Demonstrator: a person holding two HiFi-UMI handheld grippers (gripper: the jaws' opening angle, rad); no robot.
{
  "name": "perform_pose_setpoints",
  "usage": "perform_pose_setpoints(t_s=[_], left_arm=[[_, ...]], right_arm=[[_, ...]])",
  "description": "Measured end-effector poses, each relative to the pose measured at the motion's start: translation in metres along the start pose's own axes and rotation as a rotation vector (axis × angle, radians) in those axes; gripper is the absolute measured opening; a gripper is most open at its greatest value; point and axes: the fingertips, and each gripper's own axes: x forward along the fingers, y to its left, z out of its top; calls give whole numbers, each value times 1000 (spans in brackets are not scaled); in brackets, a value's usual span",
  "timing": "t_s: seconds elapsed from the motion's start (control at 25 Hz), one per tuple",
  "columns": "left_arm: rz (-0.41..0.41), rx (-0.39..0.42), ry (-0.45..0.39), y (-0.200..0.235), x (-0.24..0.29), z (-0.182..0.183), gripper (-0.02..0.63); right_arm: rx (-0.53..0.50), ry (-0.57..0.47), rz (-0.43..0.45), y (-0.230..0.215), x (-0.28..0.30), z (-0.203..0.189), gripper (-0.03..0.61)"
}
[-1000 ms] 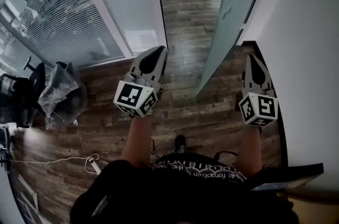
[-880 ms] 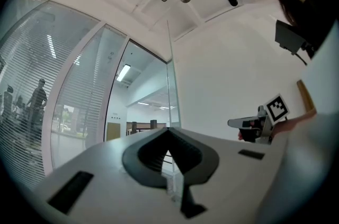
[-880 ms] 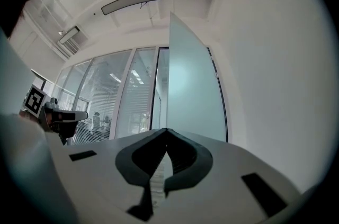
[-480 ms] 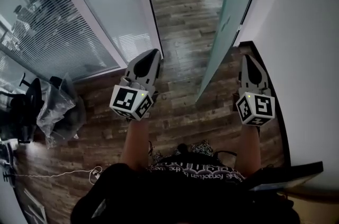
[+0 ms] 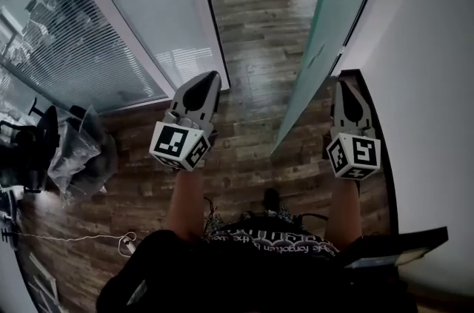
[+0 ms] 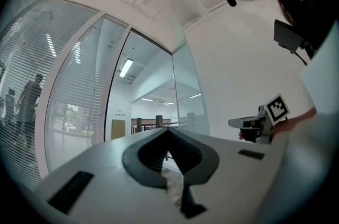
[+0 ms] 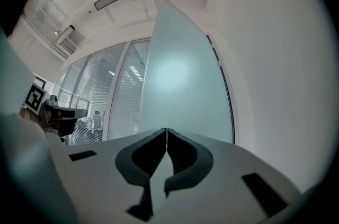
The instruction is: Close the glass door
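Frosted glass door (image 5: 329,23) standing ajar over a wooden floor (image 5: 252,8).
Its near edge lies between the two arms. The left tongs (image 5: 212,75) are pressed together on nothing, out in the doorway. The right tongs (image 5: 343,85), likewise pressed together and empty, sit in the gap between the door and the white wall (image 5: 429,82).

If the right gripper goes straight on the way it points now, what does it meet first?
Most likely the frosted glass door: it fills the view straight beyond the shut right gripper, with the white wall to its right. Depth is unclear.
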Motion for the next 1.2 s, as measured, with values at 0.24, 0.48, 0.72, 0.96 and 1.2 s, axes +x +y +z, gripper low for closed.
perform_pose_setpoints(t_s=[0.24, 0.48, 0.72, 0.96, 1.2], left_arm=[[35, 4, 27, 2, 26, -14, 2], [90, 40, 59, 12, 34, -20, 2], [181, 76, 95, 29, 24, -25, 2], [241, 84, 101, 41, 17, -24, 2], [265, 69, 89, 44, 18, -26, 2]], right_arm=[[29, 12, 111, -16, 37, -22, 90], [6, 141, 324, -10, 83, -63, 126], [-15, 221, 448, -9, 118, -89, 147], [-46, 202, 456, -2, 132, -84, 141], [-35, 217, 468, 0, 136, -83, 132]])
